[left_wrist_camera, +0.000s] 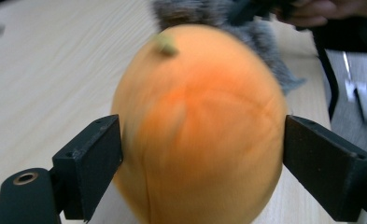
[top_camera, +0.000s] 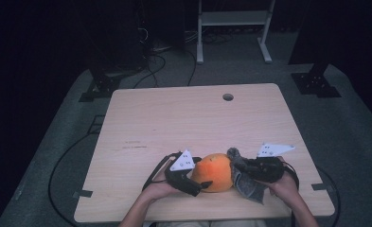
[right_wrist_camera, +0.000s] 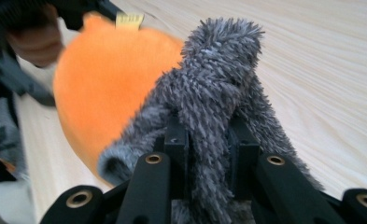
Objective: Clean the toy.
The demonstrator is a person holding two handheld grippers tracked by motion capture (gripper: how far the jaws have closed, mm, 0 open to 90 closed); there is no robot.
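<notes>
Low in the middle of the high view, an orange plush fruit [top_camera: 215, 172] sits on the wooden table [top_camera: 174, 123], near its front edge. The left gripper [top_camera: 203, 185] has its 2 jaws spread either side of the fruit; in the left gripper view blur hides whether the pads touch it. The right gripper [top_camera: 236, 165] is pinched on a grey fuzzy cloth [top_camera: 248, 183], whose lower part is cut off at the bottom of the right gripper view.
</notes>
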